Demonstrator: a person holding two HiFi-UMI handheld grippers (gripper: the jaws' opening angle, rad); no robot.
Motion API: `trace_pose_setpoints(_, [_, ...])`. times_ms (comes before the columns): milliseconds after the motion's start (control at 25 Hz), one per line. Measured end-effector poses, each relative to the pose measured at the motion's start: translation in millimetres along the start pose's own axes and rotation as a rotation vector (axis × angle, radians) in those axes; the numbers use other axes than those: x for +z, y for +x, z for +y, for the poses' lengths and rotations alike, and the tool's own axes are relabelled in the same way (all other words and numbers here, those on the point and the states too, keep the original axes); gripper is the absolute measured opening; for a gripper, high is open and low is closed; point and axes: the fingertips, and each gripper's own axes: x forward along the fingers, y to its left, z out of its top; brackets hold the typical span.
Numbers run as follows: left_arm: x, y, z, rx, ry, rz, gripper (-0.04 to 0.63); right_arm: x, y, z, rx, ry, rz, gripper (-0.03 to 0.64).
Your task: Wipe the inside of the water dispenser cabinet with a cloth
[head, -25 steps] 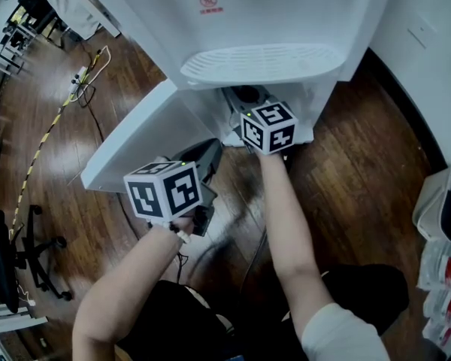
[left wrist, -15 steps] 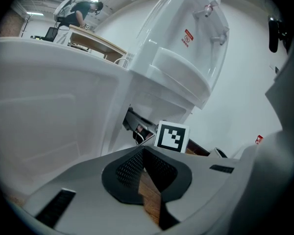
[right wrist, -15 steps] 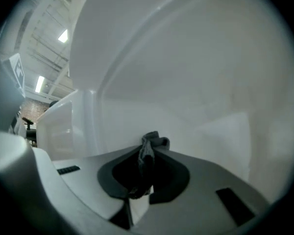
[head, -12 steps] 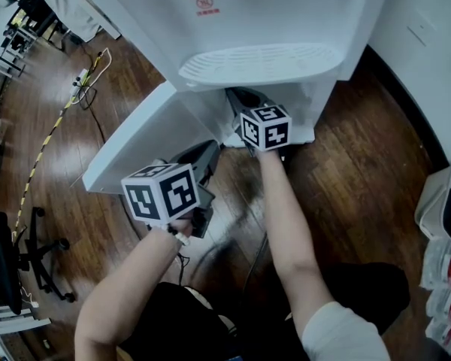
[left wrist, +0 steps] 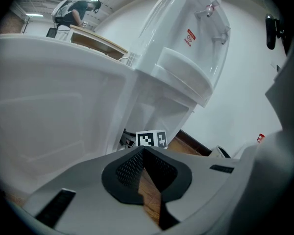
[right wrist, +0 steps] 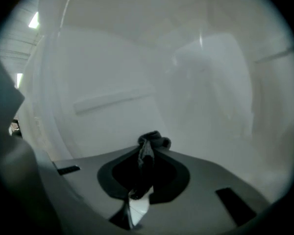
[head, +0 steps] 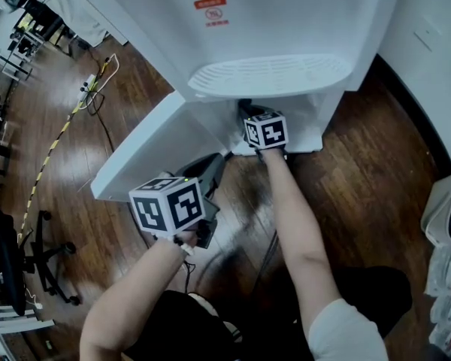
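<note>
The white water dispenser stands ahead with its lower cabinet door swung open to the left. My right gripper reaches inside the cabinet, shut on a dark bunched cloth that sticks out past the jaw tips, close to the white inner wall. In the head view only its marker cube shows under the drip tray; the jaws and cloth are hidden there. My left gripper hangs outside beside the open door, shut with nothing in it, and its cube is low in the head view.
Dark wooden floor surrounds the dispenser. A white wall runs along the right, with white containers at the right edge. Cables and a power strip lie on the floor at far left, near an office chair.
The right gripper has pushed farther into the cabinet, its cube now partly under the drip tray. The left gripper has stayed almost still beside the door.
</note>
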Motion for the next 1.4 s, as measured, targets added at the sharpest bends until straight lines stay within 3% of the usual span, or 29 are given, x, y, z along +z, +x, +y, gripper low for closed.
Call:
trace_pose_setpoints(200, [-3.1,2.9,12.7,0.047,-0.001,0.011,-0.012,-2.1,6.4,-4.8,-0.036,0.001,0.029,0.035])
trace_pose_setpoints(480, [-3.7,6.7,23.9,0.073,-0.031,0.004,-0.012,66.9,-17.7,9.6,0.040,-0.032,-0.291,0.035])
trace_pose_setpoints(720, [-6.1,7.2,21.4,0.061,-0.029,0.011,-0.012,116.5,-38.1,23.2,0.073,-0.112,-0.418,0.034])
trace_pose_setpoints(880, [-7.9,8.4,16.8,0.051,-0.049,0.015,-0.012,142.6,-38.0,18.0,0.022,-0.054,-0.477,0.032])
trace_pose_setpoints(1160, [-9.0,3.6,8.4,0.024,-0.068,0.023,-0.012,117.5,-11.1,-14.9,-0.096,0.109,-0.353,0.043])
trace_pose_setpoints(1400, [-8.4,-0.8,7.7,0.021,-0.070,0.022,-0.012,46.0,16.8,-34.8,-0.190,0.175,-0.133,0.041])
